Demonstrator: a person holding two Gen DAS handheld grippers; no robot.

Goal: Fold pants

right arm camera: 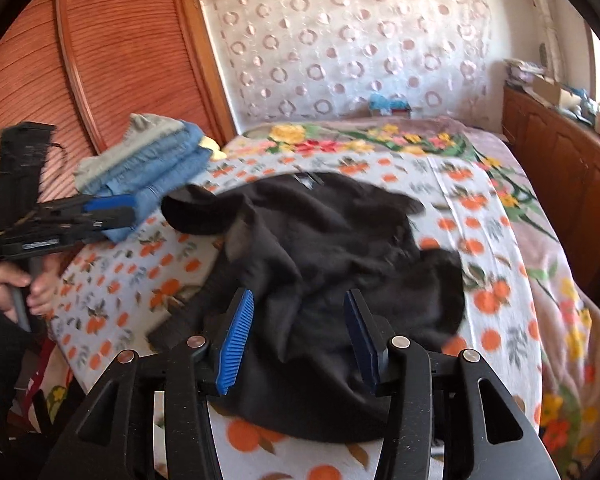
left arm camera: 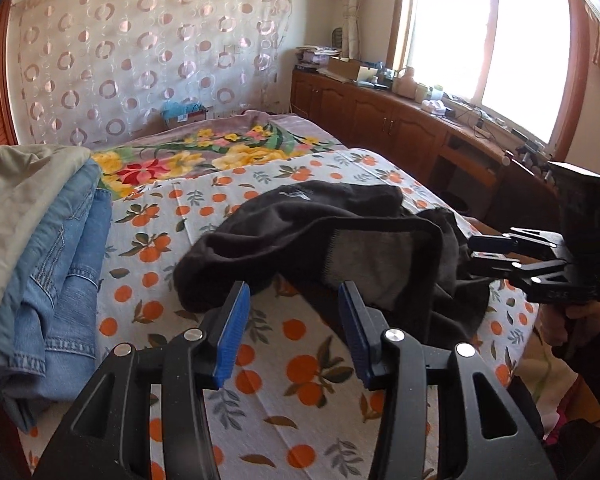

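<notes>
The black pants (right arm camera: pixel 324 256) lay crumpled on the bed (right arm camera: pixel 496 200), right of the folded stack (right arm camera: pixel 152 160). Both claws, left (left arm camera: pixel 294 336) and right (right arm camera: pixel 300 344), stood apart, holding nothing. Spreading seemed next: grasp the waistband.

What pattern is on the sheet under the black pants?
Oranges with leaves on white sheet; clearest in the left wrist view, under the pants.

1. The black pants (right arm camera: pixel 332 248) are showing smeared in the right wrist view; their folds ahead of the right gripper (right arm camera: pixel 300 336) are blurring together.
2. The pants are covering the bed sheet (left arm camera: pixel 284 360) under them.
3. The folded stack (left arm camera: pixel 40 240) left of the left gripper (left arm camera: pixel 296 336) is running off the picture's edge.
4. Items on the cabinet (left arm camera: pixel 400 116) far ahead are too small to tell.
</notes>
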